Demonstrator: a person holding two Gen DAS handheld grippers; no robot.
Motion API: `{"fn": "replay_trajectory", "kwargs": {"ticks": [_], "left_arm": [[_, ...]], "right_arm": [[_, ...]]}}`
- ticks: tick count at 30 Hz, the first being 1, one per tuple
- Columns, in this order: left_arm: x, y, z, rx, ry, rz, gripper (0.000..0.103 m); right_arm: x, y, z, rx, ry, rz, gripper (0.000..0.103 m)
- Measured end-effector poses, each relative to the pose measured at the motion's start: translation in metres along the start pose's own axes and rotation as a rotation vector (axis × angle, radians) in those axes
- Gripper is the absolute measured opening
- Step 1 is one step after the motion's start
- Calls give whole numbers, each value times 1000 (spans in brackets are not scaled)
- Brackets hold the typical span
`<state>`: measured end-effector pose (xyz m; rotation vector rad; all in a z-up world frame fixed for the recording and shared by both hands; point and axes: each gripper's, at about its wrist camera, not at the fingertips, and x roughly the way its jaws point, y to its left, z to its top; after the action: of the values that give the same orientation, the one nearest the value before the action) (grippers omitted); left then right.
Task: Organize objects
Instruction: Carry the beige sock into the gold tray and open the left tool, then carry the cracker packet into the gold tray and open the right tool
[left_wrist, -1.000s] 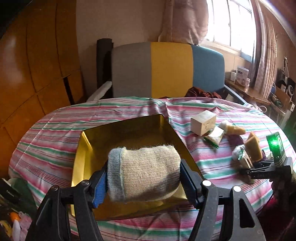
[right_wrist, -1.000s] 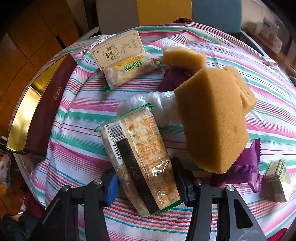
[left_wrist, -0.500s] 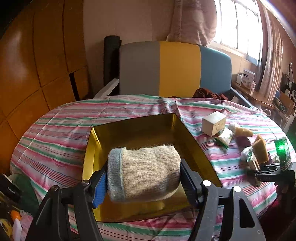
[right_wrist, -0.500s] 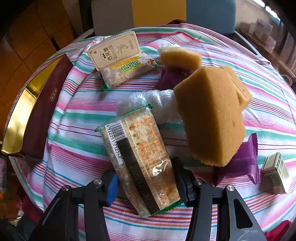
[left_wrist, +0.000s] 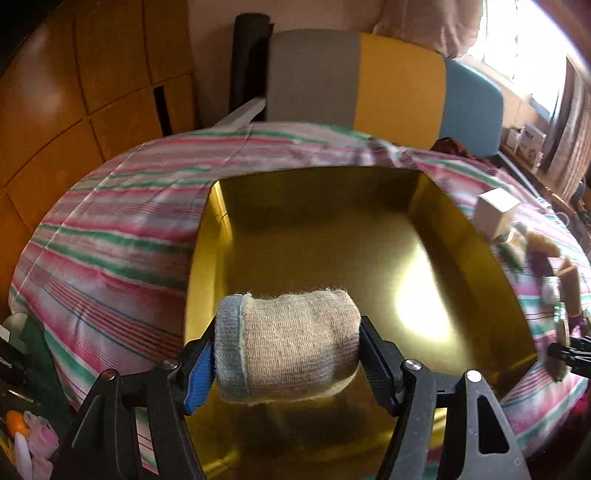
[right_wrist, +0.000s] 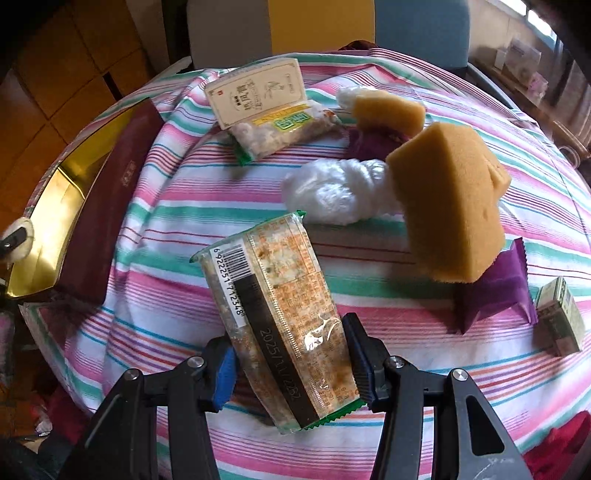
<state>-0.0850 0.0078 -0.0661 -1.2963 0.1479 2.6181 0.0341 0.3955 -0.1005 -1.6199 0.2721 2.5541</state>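
Note:
A rolled beige knit sock (left_wrist: 291, 343) with a grey-blue cuff is clamped sideways in my left gripper (left_wrist: 286, 354), which is shut on it. It hangs just above the near part of the open gold box (left_wrist: 332, 251). In the right wrist view my right gripper (right_wrist: 291, 365) is shut on a clear snack packet (right_wrist: 273, 295) with a barcode and orange print, held over the striped tablecloth (right_wrist: 166, 206). The gold box (right_wrist: 51, 221) with its maroon side lies at the far left there, with the sock's end (right_wrist: 16, 236) at its edge.
Behind the packet lie a large tan sponge (right_wrist: 450, 206), a smaller sponge (right_wrist: 388, 110), a crumpled white plastic bag (right_wrist: 332, 192), a purple wrapper (right_wrist: 495, 288), a small green box (right_wrist: 561, 317), a cream box (right_wrist: 258, 92) and a second snack packet (right_wrist: 284, 129). A padded chair (left_wrist: 369, 81) stands beyond the table.
My left gripper has come down and forward with the sock, so the gold box now fills its view. The right gripper has shifted slightly across the table, still holding the packet.

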Motion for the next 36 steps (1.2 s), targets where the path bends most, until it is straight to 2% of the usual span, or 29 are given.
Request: {"fn": "replay_trajectory", "kwargs": {"ticks": [5, 11, 14, 17, 22, 27, 36], "left_arm": [[11, 15, -2, -45, 35, 3, 71], [10, 17, -2, -47, 17, 18, 73], [4, 15, -2, -46, -6, 34, 73], [-7, 15, -1, -56, -34, 46, 79], [-28, 11, 1, -64, -80, 43, 79], [-45, 4, -1, -81, -99, 18, 79], [-68, -16, -16, -87, -115, -73, 79]], "right_arm": [[1, 1, -4, 9, -8, 9, 53], [1, -1, -8, 15, -21, 13, 53], [-3, 0, -13, 15, -28, 10, 53], [-1, 0, -12, 17, -34, 10, 53], [-2, 0, -13, 19, -45, 10, 53], [-3, 2, -15, 20, -53, 9, 53], [-7, 9, -20, 32, -65, 20, 53]]}}
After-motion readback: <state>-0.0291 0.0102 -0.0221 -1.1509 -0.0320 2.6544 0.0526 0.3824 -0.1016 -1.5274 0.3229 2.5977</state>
